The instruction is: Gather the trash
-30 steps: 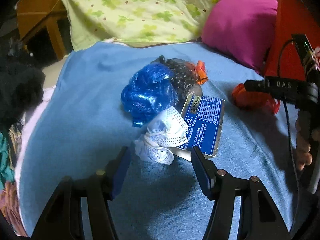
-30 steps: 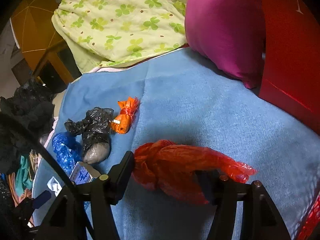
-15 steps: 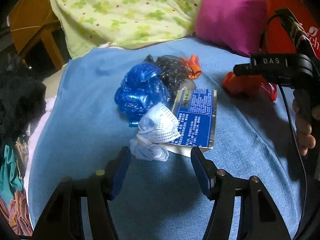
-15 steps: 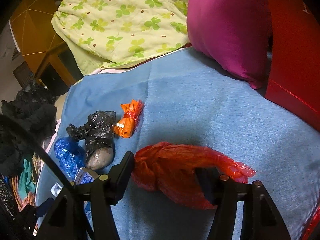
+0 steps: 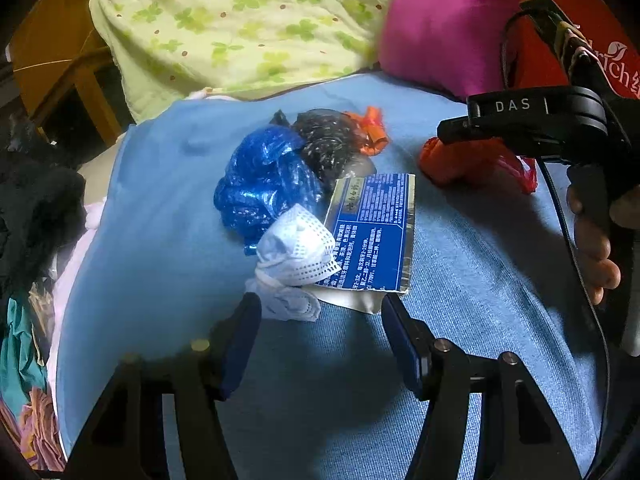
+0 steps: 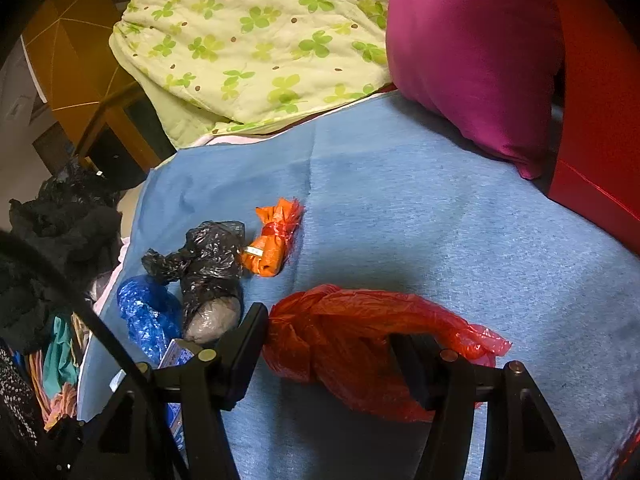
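Observation:
A pile of trash lies on the blue bed cover. It holds a crumpled white face mask, a blue printed packet, a blue plastic bag, a black bag and a small orange bag. My left gripper is open, its fingertips just short of the mask and the packet's near edge. My right gripper is shut on a red plastic bag, which bulges between both fingers and rests low on the cover. In the right wrist view the black bag and orange bag lie to the left.
A magenta pillow and a red box stand at the back right. A green-patterned quilt lies behind the pile. Dark clothes hang off the bed's left edge. A hand grips the right gripper's handle.
The right gripper has carried the red bag leftward, closer to the blue packet. The left gripper stays open in front of the mask, with only a slight roll.

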